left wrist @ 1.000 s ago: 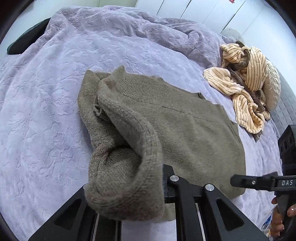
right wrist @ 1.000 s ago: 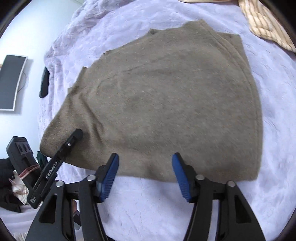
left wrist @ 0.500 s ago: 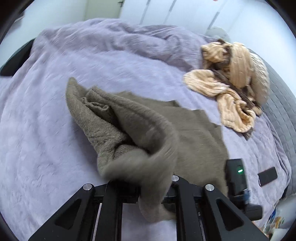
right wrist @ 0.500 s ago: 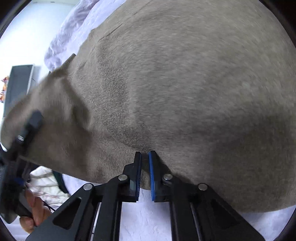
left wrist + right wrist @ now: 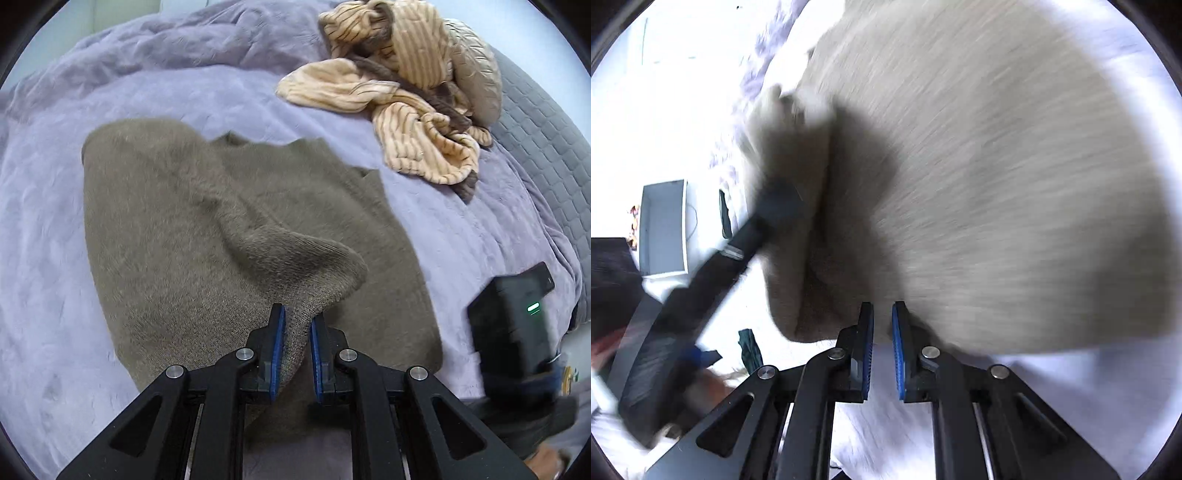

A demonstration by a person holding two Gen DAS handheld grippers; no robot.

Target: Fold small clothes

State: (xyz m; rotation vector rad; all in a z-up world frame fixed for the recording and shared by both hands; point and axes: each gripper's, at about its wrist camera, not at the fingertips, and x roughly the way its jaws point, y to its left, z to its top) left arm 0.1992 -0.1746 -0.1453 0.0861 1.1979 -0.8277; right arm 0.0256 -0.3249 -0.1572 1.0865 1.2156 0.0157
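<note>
The olive-brown knit sweater lies spread across the lavender bedspread, its knit surface filling the middle of the left wrist view, with one edge pulled up into a ridged fold that runs down to the left gripper. That gripper's blue-padded fingers are nearly together and pinch the raised fold of sweater between them. In the right wrist view the sweater is heavily motion-blurred and fills most of the frame, with a folded-over flap in shadow on its left side. The right gripper sits at the sweater's near edge, its blue pads close together with a narrow gap; fabric appears to lie at the tips, but the blur leaves it unclear whether any is actually caught. The left gripper's black body crosses the left side of that view, reaching to the flap. Beyond the sweater, well apart from it, a crumpled tan striped garment lies against a quilted cushion, and a grey quilted cover edges the bed.
</note>
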